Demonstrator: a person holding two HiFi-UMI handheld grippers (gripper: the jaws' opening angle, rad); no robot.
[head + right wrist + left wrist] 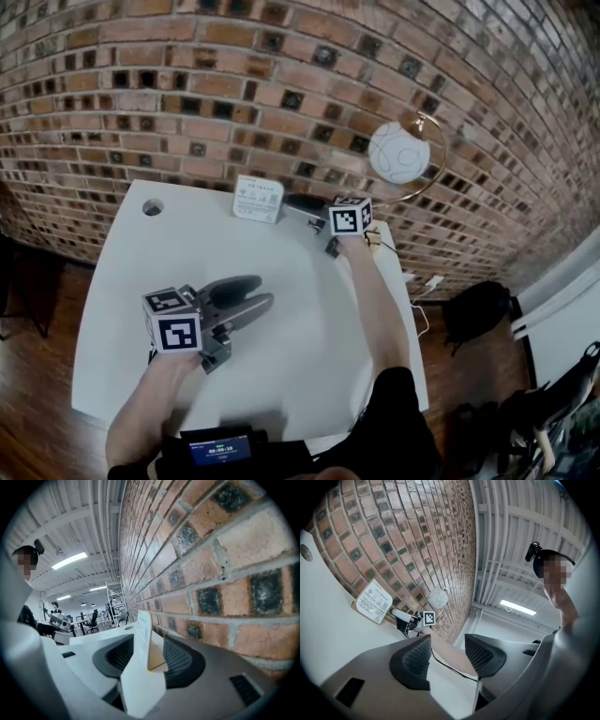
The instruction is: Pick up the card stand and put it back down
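The right gripper (149, 654) has its jaws spread wide, and the card stand (142, 632) shows edge-on in the gap between the ribbed pads (118, 655), upright on the table, with neither pad pressing on it. From the head view, this gripper (309, 208) lies at the far side of the table close to the brick wall (234, 94), its dark jaws pointing at the right end of the card stand (258, 199), its marker cube (351, 217) just behind them at the end of the person's outstretched arm. The stand sits near the table's back edge, its printed white face turned away from the wall. The left gripper (447, 656) is also open, its two pads apart with only bare tabletop and a thin dark cable seen between them; in the head view it (246, 298) rests low over the middle of the white table (300, 347), well apart from the stand, pointing toward the far right. Beyond the right gripper a white globe lamp (398, 152) in a brass ring stands against the wall. A round grommet (153, 207) marks the table's far left corner, and a small lit screen (220, 448) sits at the near edge.
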